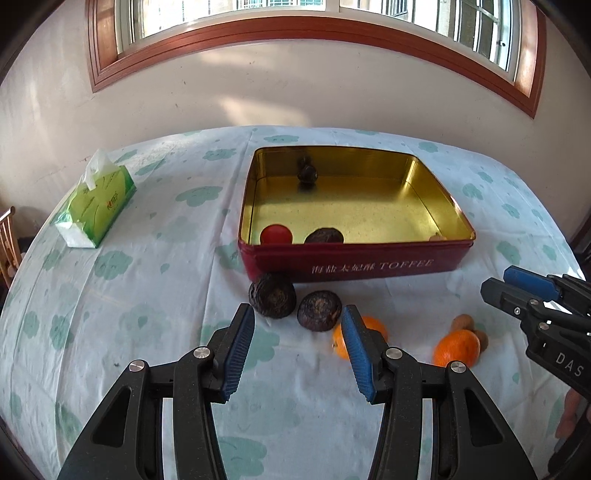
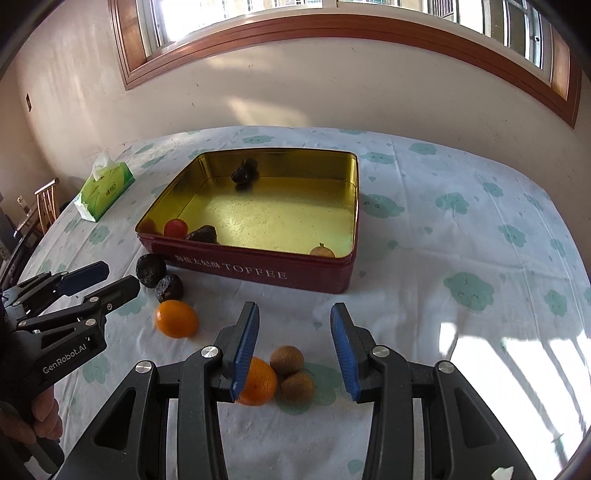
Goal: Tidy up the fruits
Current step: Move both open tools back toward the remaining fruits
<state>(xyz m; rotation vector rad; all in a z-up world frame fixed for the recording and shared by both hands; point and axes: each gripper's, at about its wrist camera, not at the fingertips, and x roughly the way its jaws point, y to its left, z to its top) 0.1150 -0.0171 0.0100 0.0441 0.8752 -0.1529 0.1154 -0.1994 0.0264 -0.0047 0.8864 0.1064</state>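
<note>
Fruits lay scattered on the cloth and in the red rectangular toffee tin with a gold inside [image 1: 354,264]. In the left wrist view, two dark wrinkled round fruits [image 1: 273,295] sat on the cloth, touching each other, just in front of the tin's near wall. A bright orange citrus fruit [image 1: 371,326] showed partly behind one blue ribbed fingertip [image 1: 352,341], and a second orange citrus [image 1: 458,349] lay further right with small brown fruits behind it. Inside the tin were a small red round fruit [image 1: 276,234] and a dark wrinkled one beside it at the near wall, and another dark one [image 1: 307,173] near the far wall. The left gripper [image 1: 298,323] was spread wide above the cloth, holding nothing. The white tablecloth with green cloud prints [image 1: 110,314] covered the table; a green tissue pack [image 1: 98,205] lay at the left, under a wood-framed window [image 1: 295,26].

In the right wrist view, the right gripper [image 2: 294,319] stood parted and empty above the second orange and two fuzzy brown round fruits [image 2: 291,373] clustered together. A pale brown fruit [image 2: 322,252] rested in the tin's near right corner. The left gripper [image 2: 101,280] entered from the left, apart from the dark fruits. Sunlight patches fell on the cloth at right.
</note>
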